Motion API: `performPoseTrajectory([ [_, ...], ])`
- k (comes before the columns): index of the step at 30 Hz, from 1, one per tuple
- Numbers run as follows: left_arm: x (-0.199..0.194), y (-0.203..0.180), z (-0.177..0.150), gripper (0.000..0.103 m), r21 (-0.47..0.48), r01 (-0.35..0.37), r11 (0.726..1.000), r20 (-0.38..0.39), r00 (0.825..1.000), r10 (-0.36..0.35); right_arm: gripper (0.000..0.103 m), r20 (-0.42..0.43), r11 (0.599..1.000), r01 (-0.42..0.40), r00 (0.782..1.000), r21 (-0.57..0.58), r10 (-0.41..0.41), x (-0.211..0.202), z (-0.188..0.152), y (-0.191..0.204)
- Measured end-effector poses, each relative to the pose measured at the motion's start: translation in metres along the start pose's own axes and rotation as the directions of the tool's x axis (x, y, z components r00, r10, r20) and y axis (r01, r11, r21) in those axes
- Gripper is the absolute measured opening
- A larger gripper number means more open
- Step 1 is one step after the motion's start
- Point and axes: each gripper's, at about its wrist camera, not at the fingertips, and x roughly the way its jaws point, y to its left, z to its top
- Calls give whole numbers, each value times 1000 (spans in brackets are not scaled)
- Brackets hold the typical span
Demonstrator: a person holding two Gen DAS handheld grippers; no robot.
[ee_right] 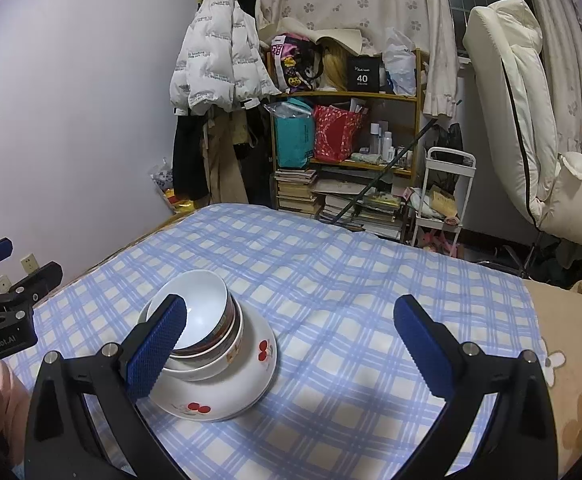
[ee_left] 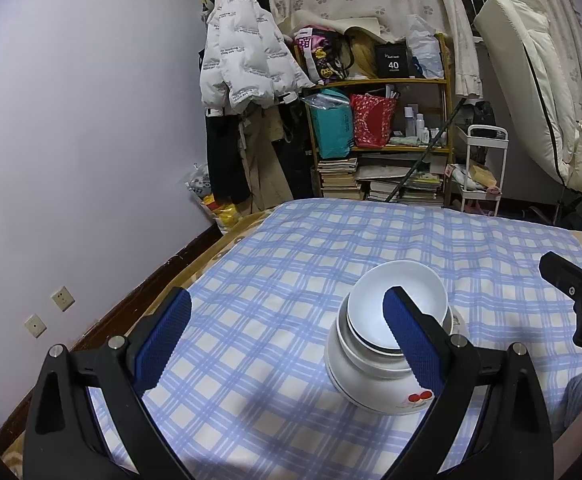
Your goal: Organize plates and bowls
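Note:
A stack of white bowls (ee_left: 387, 344) (ee_right: 211, 344) stands on the blue checked tablecloth (ee_left: 291, 264) (ee_right: 351, 280). The biggest bowl, at the bottom, bears red cherry prints; smaller bowls nest inside, with a plain white bowl (ee_right: 201, 306) on top. My left gripper (ee_left: 291, 336) is open, left of the stack, its right finger in front of the bowls. My right gripper (ee_right: 291, 348) is open to the right of the stack, with its left finger overlapping the bowls in view. Nothing sits between either pair of fingers. Each gripper shows at the edge of the other's view.
A wooden shelf (ee_left: 379, 120) crowded with bags, books and bottles stands beyond the table, with a white jacket (ee_left: 243, 52) hanging beside it. A white trolley (ee_right: 443, 200) and a cream recliner (ee_right: 531, 120) are at the right. A lilac wall (ee_left: 91, 120) runs along the left.

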Motion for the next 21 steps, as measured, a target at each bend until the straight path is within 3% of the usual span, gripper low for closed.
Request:
performPoseTrajectory([
  [21, -3, -1, 0, 95, 15, -17, 1000, 13, 1000, 16, 103, -2, 1000, -2, 1000, 0, 2, 1, 1, 0],
])
